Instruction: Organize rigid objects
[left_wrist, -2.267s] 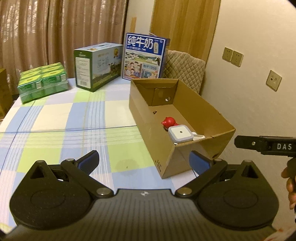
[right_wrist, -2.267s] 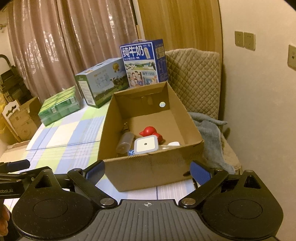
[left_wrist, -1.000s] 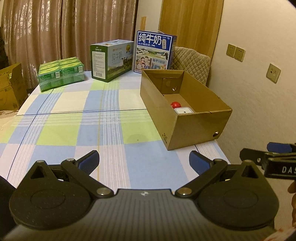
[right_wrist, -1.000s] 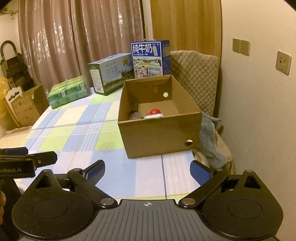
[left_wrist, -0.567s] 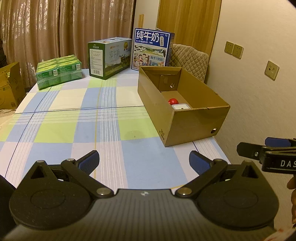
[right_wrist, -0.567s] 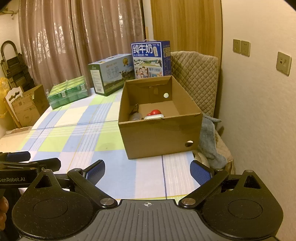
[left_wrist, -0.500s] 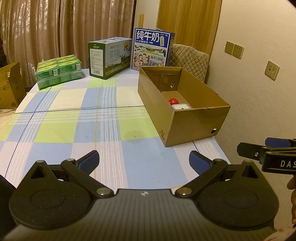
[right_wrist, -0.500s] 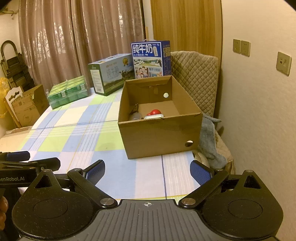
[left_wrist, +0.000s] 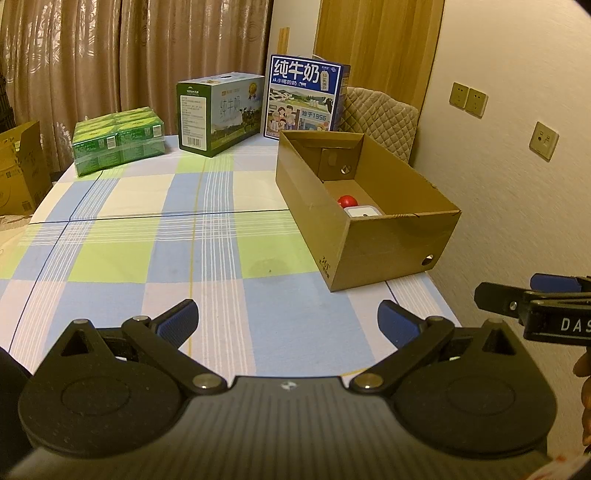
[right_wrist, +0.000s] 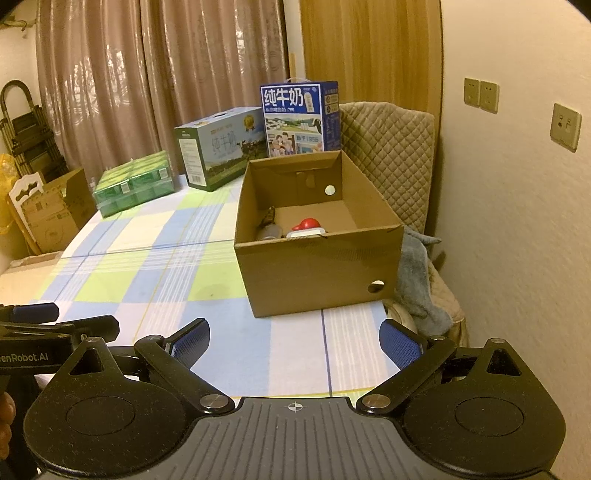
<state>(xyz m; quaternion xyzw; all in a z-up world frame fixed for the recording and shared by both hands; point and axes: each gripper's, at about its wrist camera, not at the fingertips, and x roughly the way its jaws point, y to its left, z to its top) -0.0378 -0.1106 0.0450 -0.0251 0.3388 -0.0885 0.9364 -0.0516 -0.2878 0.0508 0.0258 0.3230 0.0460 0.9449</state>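
The cardboard box (right_wrist: 317, 258) stood ahead of both tongs, well apart from them, at the right edge of the checked table (left_wrist: 147, 236); its long axis ran away from the cameras toward the milk cartons (left_wrist: 304, 96).

The right tongs (right_wrist: 293, 343) faced the box's short near wall almost square on and seemed the nearer; the left tongs (left_wrist: 286, 321) had it ahead and off to the right.

Both tongs were spread wide with nothing between the pads.

Inside the box lay a red toy (right_wrist: 309, 223), a white square case (right_wrist: 307, 232) and a grey bottle (right_wrist: 269, 232); no loose object showed on the cloth, so the sorting looked finished.
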